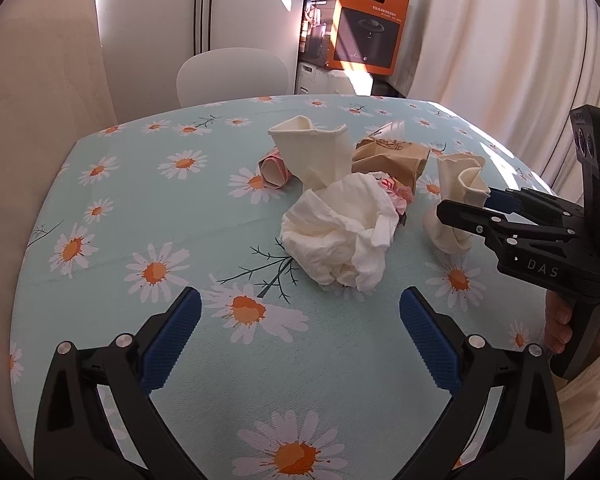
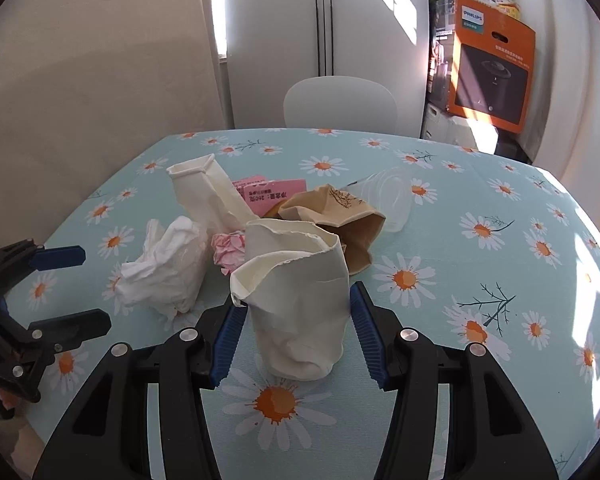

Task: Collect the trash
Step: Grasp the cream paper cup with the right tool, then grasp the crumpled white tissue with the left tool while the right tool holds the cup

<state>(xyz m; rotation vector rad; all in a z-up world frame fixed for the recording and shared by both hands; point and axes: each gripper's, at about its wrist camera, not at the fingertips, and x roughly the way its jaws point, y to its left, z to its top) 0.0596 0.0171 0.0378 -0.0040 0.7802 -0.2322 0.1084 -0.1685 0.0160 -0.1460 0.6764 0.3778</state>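
Observation:
A pile of trash lies on the daisy tablecloth (image 1: 140, 208). It holds a crumpled white tissue (image 1: 340, 232), a tall crushed white cup (image 1: 312, 148), a pink carton (image 1: 274, 168), a brown paper cup (image 1: 392, 156), a clear plastic cup (image 2: 388, 196) and a pink paper ball (image 2: 230, 250). My right gripper (image 2: 294, 320) has its blue pads against both sides of a crushed white paper cup (image 2: 300, 300) that stands on the table; it also shows in the left wrist view (image 1: 460, 200). My left gripper (image 1: 300, 320) is open and empty just in front of the tissue.
A white chair (image 1: 232, 76) stands behind the table's far edge. An orange Philips box (image 1: 368, 28) sits on stacked items at the back right, beside a white curtain (image 1: 500, 40). Beige walls lie to the left.

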